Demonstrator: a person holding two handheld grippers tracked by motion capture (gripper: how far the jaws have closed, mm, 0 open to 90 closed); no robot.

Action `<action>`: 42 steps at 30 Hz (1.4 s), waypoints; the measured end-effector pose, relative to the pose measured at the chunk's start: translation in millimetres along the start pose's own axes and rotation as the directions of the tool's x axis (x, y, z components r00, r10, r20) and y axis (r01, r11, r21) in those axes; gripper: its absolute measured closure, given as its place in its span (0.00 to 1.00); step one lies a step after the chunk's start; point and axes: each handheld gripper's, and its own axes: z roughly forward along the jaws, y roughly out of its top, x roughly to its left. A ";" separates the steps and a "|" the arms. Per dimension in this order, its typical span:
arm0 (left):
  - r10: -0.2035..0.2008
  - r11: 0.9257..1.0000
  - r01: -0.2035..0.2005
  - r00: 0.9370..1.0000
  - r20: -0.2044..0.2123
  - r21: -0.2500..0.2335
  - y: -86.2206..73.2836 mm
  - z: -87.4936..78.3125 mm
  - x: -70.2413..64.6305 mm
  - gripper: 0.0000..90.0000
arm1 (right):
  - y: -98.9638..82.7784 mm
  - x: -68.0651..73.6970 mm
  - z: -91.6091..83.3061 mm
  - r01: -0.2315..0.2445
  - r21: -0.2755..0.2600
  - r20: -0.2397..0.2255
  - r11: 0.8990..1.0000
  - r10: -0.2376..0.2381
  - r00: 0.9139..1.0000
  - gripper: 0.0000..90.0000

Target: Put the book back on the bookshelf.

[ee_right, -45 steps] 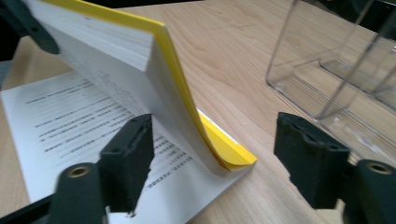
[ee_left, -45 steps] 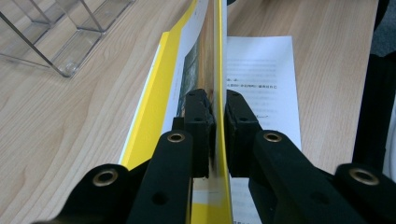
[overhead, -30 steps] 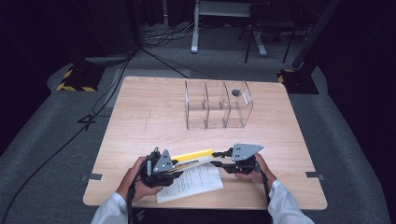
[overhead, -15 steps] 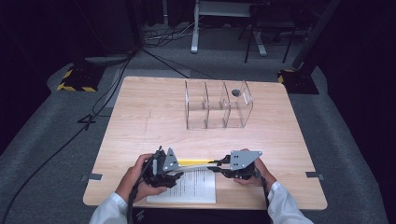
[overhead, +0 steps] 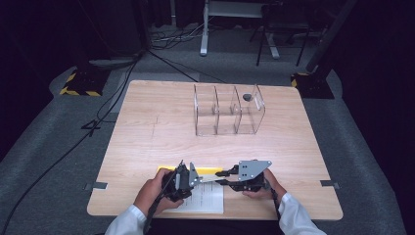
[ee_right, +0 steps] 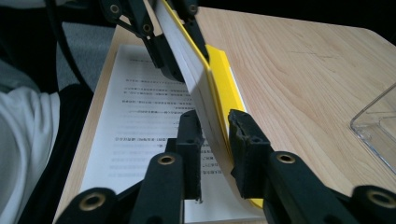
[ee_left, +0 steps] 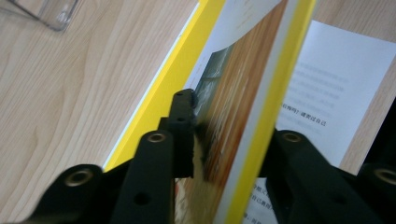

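While both grippers meet at the table's near edge:
Left gripper (ee_left: 224, 140): jaws just closed, clamped on yellow book (ee_left: 243, 93).
Right gripper (ee_right: 215, 140): jaws just eased slightly, clamped on it.
Printed sheet (ee_right: 140, 107): flat beneath.

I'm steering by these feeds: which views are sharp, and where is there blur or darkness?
High view: table evenly lit, surroundings dark, clear organizer faint. Left gripper view: yellow book and jaws soft, wood grain sharper. Right gripper view: near jaws blurred, printed page hazy.
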 end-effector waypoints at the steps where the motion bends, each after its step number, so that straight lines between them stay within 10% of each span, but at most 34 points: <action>1: 0.006 1.000 -0.006 1.000 -0.008 -0.010 -1.6 -0.6 -0.6 0.83 | -0.4 -0.2 0.9 -0.008 0.001 0.004 1.000 0.008 1.000 0.78; 6: 0.012 0.999 -0.013 1.000 -0.012 -0.049 -8.4 -0.9 -1.2 0.86 | -11.0 -3.2 12.9 -0.042 0.076 0.039 0.996 0.039 0.999 0.67; 11: -0.002 0.997 0.004 1.000 0.020 -0.078 -7.9 -6.7 4.1 0.85 | -9.0 -1.0 16.6 0.038 0.072 0.078 0.997 -0.043 0.996 0.86; 18: -0.027 0.991 0.036 0.997 0.070 -0.128 -0.8 -17.8 10.9 0.79 | 7.5 5.0 -5.5 0.112 0.076 0.105 0.991 -0.119 0.987 0.90; 27: 0.043 0.976 -0.027 0.997 0.069 -0.218 14.2 -21.0 16.5 0.84 | 41.6 4.4 -47.9 0.148 0.054 0.168 0.987 -0.155 0.973 0.91; 42: 0.045 0.908 0.009 0.992 0.120 -0.419 23.5 -1.1 18.3 0.93 | 124.7 -6.9 -76.4 0.197 0.237 0.143 0.951 -0.235 0.961 0.87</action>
